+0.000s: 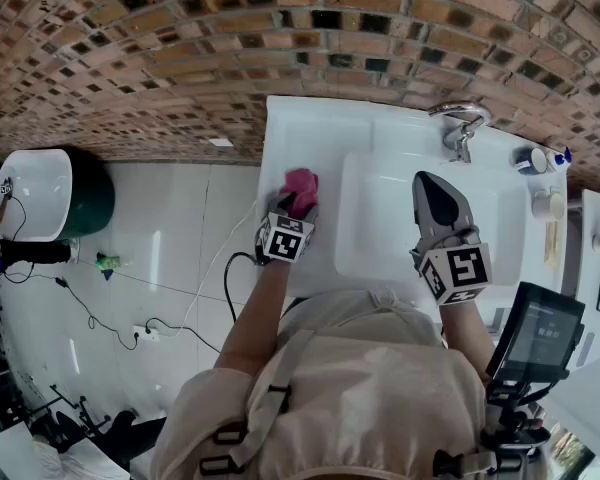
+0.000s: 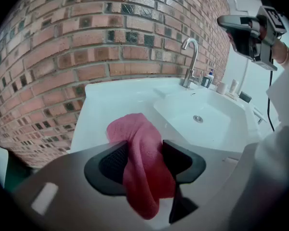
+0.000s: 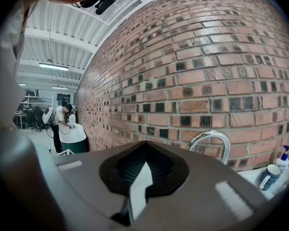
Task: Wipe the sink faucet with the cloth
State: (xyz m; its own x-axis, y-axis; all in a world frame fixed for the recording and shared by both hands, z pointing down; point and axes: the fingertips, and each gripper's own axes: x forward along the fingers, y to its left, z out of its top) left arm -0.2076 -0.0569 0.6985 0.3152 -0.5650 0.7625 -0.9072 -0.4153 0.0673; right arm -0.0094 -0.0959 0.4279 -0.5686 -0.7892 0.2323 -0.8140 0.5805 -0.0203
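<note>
The left gripper [image 2: 144, 160] has its two dark jaws pressed onto a bunched pink cloth [image 2: 131, 129], which hangs down between them and lies on the white worktop [image 2: 111, 97] just left of the sink basin [image 2: 221, 129]. The basin has a round drain [image 2: 198, 119] at its bottom, and behind it the curved chrome faucet [image 2: 191, 57] stands against the brick wall [image 2: 86, 42]. High above the basin's right side the right gripper [image 2: 248, 32] is held in the air, well apart from the faucet.
</note>
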